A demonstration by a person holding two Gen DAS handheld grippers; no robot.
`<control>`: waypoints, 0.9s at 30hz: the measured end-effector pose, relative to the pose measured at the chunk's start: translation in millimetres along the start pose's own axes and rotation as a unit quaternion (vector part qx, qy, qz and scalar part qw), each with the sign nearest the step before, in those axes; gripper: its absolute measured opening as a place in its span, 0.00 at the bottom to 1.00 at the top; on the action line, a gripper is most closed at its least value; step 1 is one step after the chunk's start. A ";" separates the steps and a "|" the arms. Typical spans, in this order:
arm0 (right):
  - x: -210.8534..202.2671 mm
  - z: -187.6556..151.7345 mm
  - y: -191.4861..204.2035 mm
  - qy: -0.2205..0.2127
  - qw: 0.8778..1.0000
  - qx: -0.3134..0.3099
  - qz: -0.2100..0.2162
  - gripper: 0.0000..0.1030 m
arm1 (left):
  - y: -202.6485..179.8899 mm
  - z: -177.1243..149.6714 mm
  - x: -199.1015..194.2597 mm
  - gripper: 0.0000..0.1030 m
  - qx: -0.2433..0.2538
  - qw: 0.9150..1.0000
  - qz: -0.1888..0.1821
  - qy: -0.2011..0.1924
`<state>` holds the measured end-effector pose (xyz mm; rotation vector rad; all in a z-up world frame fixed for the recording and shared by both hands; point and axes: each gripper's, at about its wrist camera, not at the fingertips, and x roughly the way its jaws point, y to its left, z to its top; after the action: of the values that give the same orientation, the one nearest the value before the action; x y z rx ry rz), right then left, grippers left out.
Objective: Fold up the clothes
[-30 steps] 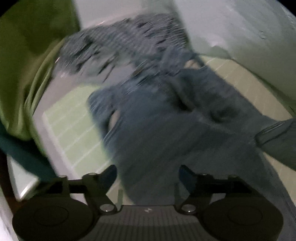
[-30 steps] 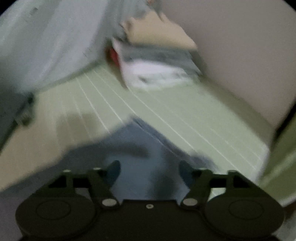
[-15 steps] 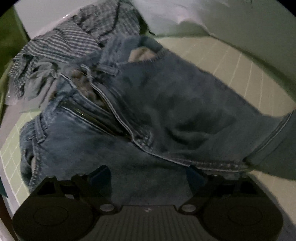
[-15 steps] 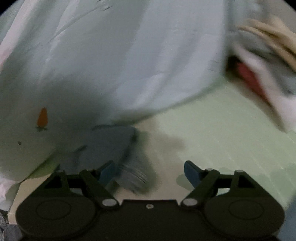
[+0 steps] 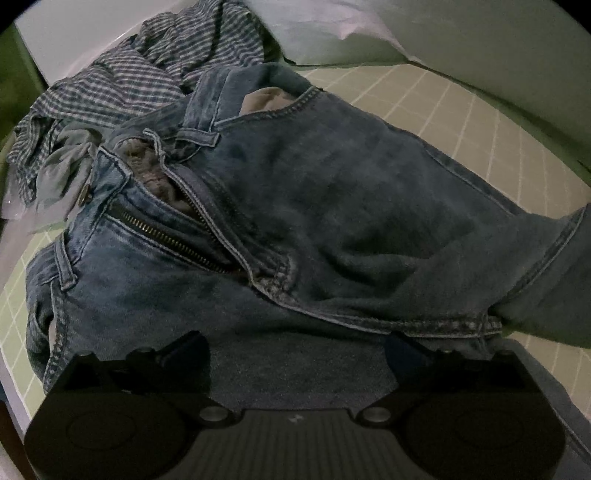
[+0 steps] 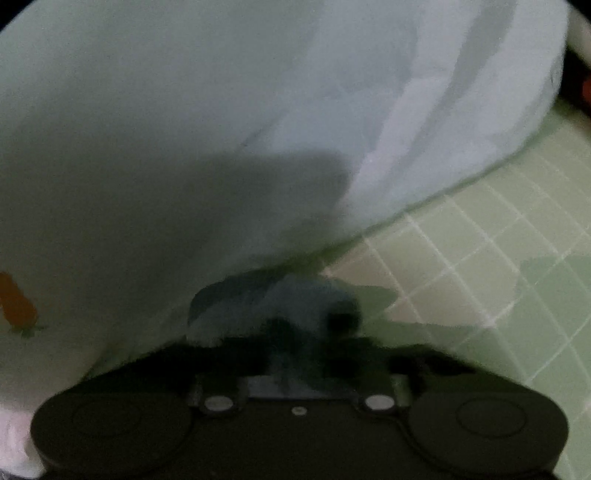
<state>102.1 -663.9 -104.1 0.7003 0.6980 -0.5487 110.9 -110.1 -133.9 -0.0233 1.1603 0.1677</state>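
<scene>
A pair of blue jeans (image 5: 332, 206) lies spread on the green checked sheet (image 5: 480, 122), zipper open, waistband at the upper left. My left gripper (image 5: 295, 343) is open, its fingers low over the denim near the crotch seam. In the blurred right wrist view, my right gripper (image 6: 301, 343) has its fingers close together on a bunch of blue denim (image 6: 280, 299), a jeans leg end, right against a pale blue-white bedding mound (image 6: 221, 129).
A crumpled blue-and-white striped shirt (image 5: 147, 70) lies beyond the waistband at the upper left. White bedding (image 5: 443, 33) rises along the far side. The pale mound carries a small carrot print (image 6: 16, 306). Green checked sheet (image 6: 480, 266) shows to the right.
My left gripper has dropped close over the jeans and settled near the crotch. My right gripper swung left to the leg end by the pale bedding, and its open fingers closed on the denim.
</scene>
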 end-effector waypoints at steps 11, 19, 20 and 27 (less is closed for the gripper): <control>-201.1 -116.5 -36.7 -0.080 0.988 -0.130 -0.033 0.07 | 0.9 -4.7 -2.6 1.00 -0.004 1.000 0.003 -0.011; -222.8 -174.0 -76.8 -0.003 0.993 -0.060 -0.106 0.39 | 4.0 -0.2 -3.0 1.00 -0.006 1.000 0.005 -0.007; -228.3 -168.9 -70.4 -0.023 0.991 -0.066 -0.111 0.46 | 3.9 -0.1 -3.1 1.00 -0.007 1.000 0.005 -0.008; -189.2 -107.6 -34.1 -0.076 0.991 -0.085 -0.071 0.75 | 2.3 0.3 -1.2 1.00 -0.008 1.000 0.006 -0.011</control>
<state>-84.0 -565.5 -39.4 0.4462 0.6463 -0.6576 110.4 -107.9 -132.4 -0.0283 1.1376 0.1871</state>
